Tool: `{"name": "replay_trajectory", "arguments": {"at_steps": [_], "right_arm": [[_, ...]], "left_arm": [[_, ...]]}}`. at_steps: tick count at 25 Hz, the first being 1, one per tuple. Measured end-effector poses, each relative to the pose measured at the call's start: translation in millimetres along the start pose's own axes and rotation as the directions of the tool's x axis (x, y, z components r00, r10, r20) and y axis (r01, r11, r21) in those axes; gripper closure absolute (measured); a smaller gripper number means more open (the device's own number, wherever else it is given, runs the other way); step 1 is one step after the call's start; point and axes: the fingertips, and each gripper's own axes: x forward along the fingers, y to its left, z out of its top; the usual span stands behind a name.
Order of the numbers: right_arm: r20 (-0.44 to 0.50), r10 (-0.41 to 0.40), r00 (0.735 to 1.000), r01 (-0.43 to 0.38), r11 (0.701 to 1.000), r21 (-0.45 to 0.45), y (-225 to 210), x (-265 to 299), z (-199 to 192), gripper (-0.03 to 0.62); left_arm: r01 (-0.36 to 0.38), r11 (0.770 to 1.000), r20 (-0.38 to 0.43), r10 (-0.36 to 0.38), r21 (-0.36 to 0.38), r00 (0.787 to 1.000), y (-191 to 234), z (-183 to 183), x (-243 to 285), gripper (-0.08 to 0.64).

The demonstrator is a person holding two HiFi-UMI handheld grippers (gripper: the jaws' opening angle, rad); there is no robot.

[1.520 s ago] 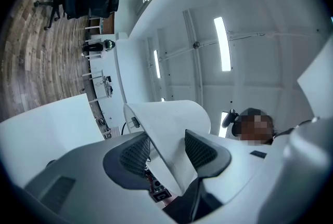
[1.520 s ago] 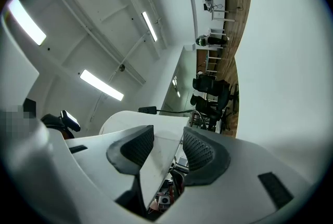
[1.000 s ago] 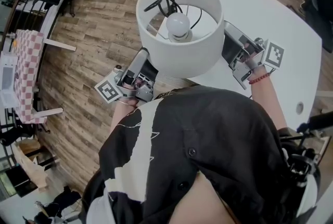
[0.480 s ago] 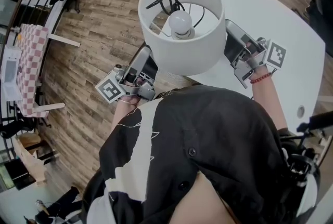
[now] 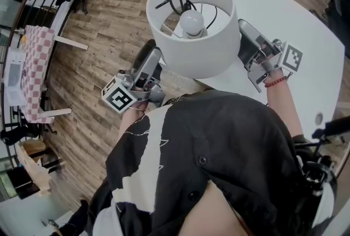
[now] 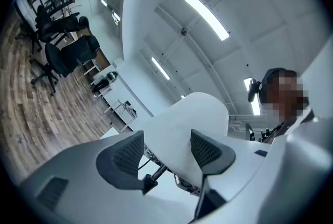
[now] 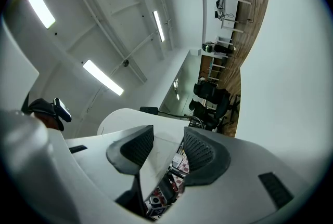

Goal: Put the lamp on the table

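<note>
Lifted slightly nearer the table [image 5: 298, 16], the lamp [image 5: 197, 57] hangs above the wooden floor [image 5: 93, 70]; left gripper [image 6: 166, 146] and right gripper [image 7: 162, 146] each pinch its shade.

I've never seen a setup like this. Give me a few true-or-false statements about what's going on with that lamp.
1. The white drum lampshade is gripped by both the left gripper and the right gripper. True.
2. No bulb is fitted. False: a round white bulb sits inside the shade.
3. A black cord lies bundled inside the shade. True.
4. The floor is grey carpet. False: it is brown wooden planks.
5. The curved table is white. True.
</note>
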Motion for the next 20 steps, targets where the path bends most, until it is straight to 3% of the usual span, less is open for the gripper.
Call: {"name": "replay_trajectory", "arguments": {"at_steps": [5, 11, 20], "right_arm": [[0.015, -0.009, 1.0, 0.009, 1.0, -0.003, 2, 1, 3, 0.413], [0.028, -0.02, 0.999, 0.022, 0.999, -0.046, 1, 0, 3, 0.411], [0.048, -0.049, 0.998, 0.054, 0.994, -0.096, 5, -2, 3, 0.413]], "left_arm": [[-0.03, 0.995, -0.005, 0.031, 0.096, 1.0, 1, 8, 3, 0.275], [-0.004, 0.985, -0.039, 0.01, 0.17, 0.999, 1, 12, 4, 0.275], [0.066, 0.987, -0.122, -0.048, 0.148, 0.991, -1, 7, 4, 0.276]]}}
